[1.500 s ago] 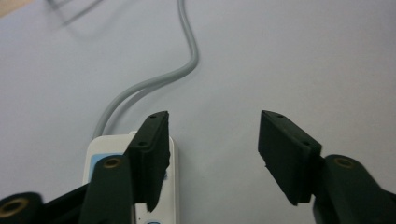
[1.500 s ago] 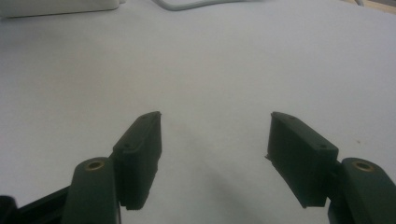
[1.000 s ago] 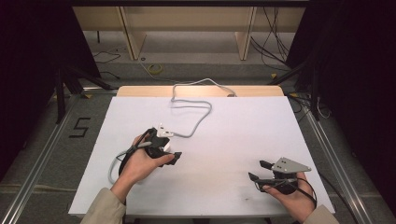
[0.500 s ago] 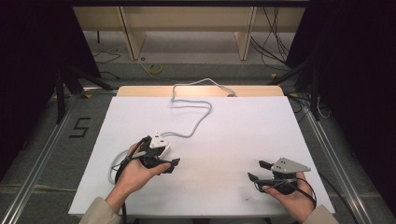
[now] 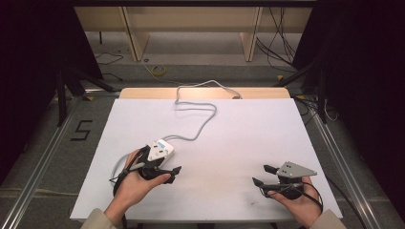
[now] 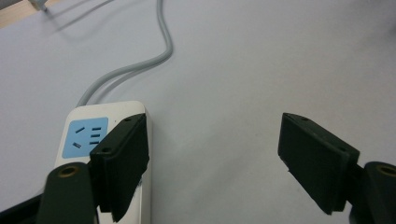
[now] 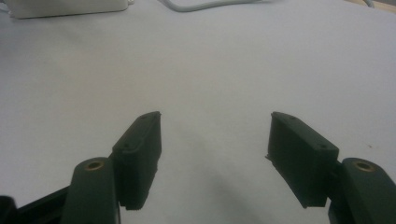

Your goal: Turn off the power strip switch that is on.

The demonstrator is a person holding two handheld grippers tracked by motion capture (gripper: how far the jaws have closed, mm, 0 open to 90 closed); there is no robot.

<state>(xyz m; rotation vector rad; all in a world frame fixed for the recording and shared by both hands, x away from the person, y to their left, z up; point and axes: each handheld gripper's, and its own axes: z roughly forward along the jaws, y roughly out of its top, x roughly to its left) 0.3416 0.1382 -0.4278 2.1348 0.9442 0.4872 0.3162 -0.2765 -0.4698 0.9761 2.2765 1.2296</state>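
Jaws on your left gripper (image 6: pixel 212 163) stand wide apart and hold nothing; one black pad overlaps the near corner of the white plastic power strip with a pale blue socket face (image 6: pixel 95 140), the other hangs over bare tabletop to the side of it. Your right gripper (image 7: pixel 212 156) has its jaws just as wide, empty, low over the white table sheet (image 5: pixel 248 138) and well apart from the strip, which lies across the table from it.

From above, the power strip (image 5: pixel 160 150) sits just beside your left hand (image 5: pixel 136 179), touching or nearly touching the left gripper (image 5: pixel 174 172); contact cannot be told. Its grey round cable (image 5: pixel 203 121) runs away from the strip in loose curves toward the wooden far edge of the table (image 5: pixel 143 93).

Judging by looks, the strip is a rigid, smooth, fairly light block, likely to slide on the sheet if nudged. Take it across its two long sides, near the middle, not by the socket face. Expect the stiff-looking cable to drag and swing the strip round as it lifts.
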